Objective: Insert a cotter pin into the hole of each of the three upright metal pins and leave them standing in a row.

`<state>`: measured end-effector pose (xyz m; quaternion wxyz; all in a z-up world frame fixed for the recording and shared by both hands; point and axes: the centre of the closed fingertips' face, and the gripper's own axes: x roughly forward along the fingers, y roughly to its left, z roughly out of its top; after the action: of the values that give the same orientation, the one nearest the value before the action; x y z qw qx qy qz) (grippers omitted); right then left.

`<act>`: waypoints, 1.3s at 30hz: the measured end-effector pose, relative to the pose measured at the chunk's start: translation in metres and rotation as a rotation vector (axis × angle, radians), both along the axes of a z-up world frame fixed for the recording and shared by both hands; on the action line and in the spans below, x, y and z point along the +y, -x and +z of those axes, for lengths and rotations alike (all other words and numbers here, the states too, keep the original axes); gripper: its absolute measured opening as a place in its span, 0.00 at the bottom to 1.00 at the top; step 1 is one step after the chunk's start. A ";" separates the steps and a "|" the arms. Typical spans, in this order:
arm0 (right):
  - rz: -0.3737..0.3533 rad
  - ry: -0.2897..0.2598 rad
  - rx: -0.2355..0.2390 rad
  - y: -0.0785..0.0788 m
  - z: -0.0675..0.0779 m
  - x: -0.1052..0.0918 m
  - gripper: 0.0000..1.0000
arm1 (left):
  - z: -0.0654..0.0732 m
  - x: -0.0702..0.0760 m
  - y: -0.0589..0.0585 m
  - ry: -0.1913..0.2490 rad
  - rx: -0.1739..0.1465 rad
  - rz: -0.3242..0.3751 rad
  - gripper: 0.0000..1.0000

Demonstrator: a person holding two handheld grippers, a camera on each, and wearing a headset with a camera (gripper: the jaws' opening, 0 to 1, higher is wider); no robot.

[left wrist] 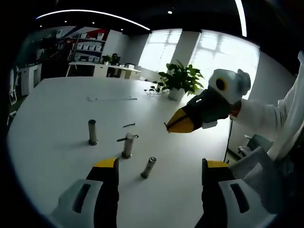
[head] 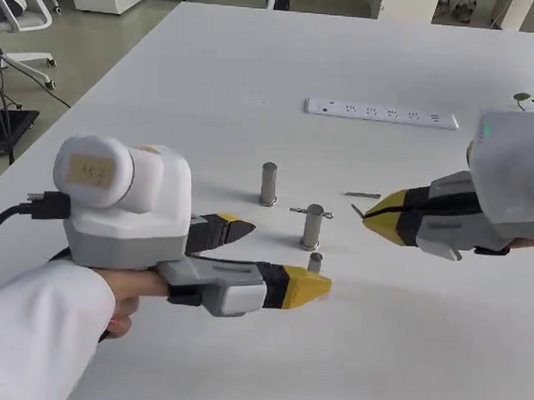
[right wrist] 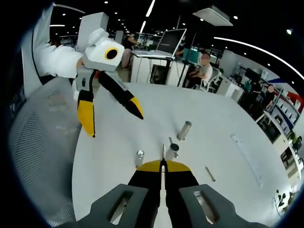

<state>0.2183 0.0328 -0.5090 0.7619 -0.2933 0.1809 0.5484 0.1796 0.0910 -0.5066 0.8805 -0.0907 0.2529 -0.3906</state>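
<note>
- The right gripper (head: 370, 216) is closed to a slit on a thin grey metal cotter pin (right wrist: 164, 153), whose end juts from the yellow tips towards the row.
- The left gripper (head: 287, 253) is held wide open and empty, and the nearest short grey steel cylinder pin (head: 315, 262) is seen just ahead, between its jaws.
- The step in hand is judged to be the second insertion. The middle upright pin (head: 312, 228) is already crossed near its top by a fitted cotter pin (head: 310, 211), while the far upright pin (head: 268, 183) and the nearest one are bare.
- The next move is judged to call for the held pin to be lined up level with a cross hole and pushed straight through. The open gripper would probably be closed on that cylinder so that it is not toppled.
- The three cylinders appear to stand upright, apart, in a slanting row on the white table (head: 209, 93). A spare loose cotter pin (head: 362, 195) lies beside the row, near the right gripper's tip.
</note>
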 end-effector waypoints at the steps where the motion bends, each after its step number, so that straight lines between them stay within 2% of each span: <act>1: 0.002 -0.004 -0.003 0.003 0.000 0.001 0.00 | 0.002 -0.001 -0.001 0.015 0.005 0.008 0.67; 3: 0.010 -0.015 -0.015 0.010 0.002 0.004 0.00 | 0.006 -0.002 -0.006 0.048 0.015 0.045 0.66; 5: 0.021 -0.021 -0.031 0.013 0.002 0.006 0.00 | 0.007 -0.008 -0.003 0.074 0.048 0.023 0.64; 7: 0.042 -0.027 -0.055 0.020 0.004 0.009 0.00 | 0.007 -0.011 -0.001 0.067 0.056 0.007 0.58; 8: 0.051 -0.032 -0.079 0.021 0.005 0.010 0.00 | 0.006 -0.012 -0.001 0.060 0.053 0.006 0.53; 9: 0.047 -0.025 -0.076 0.026 0.004 0.009 0.00 | 0.006 -0.013 0.001 0.055 0.056 -0.005 0.44; 11: 0.053 -0.012 -0.101 0.028 0.004 0.008 0.00 | 0.007 -0.015 0.003 0.063 0.059 -0.021 0.30; 12: 0.055 -0.012 -0.106 0.030 0.004 0.008 0.00 | 0.008 -0.016 0.003 0.068 0.063 -0.024 0.28; 15: 0.079 -0.001 -0.132 0.037 0.005 0.009 0.00 | 0.010 -0.018 0.003 0.083 0.073 -0.026 0.27; 18: 0.122 0.021 -0.162 0.045 0.003 0.011 0.00 | 0.010 -0.022 0.005 0.090 0.097 -0.036 0.25; 20: 0.141 0.028 -0.173 0.050 0.003 0.013 0.00 | 0.011 -0.022 0.004 0.085 0.081 -0.038 0.20; 21: 0.147 0.032 -0.176 0.051 0.003 0.014 0.00 | 0.011 -0.023 0.005 0.088 0.085 -0.040 0.17; 28: 0.187 0.058 -0.222 0.057 0.003 0.019 0.00 | 0.010 -0.028 0.009 0.118 0.134 -0.053 0.10; 30: 0.193 0.060 -0.228 0.058 0.004 0.020 0.00 | 0.010 -0.030 0.011 0.116 0.130 -0.063 0.08; 36: 0.211 0.069 -0.241 0.060 0.005 0.022 0.00 | 0.006 -0.034 0.014 0.119 0.162 -0.079 0.06; 39: 0.216 0.070 -0.244 0.061 0.005 0.023 0.00 | 0.006 -0.036 0.015 0.126 0.165 -0.087 0.02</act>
<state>0.1577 0.0561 -0.5043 0.7041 -0.4021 0.0735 0.5807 0.1642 0.0553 -0.5008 0.8314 -0.1665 0.3030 -0.4349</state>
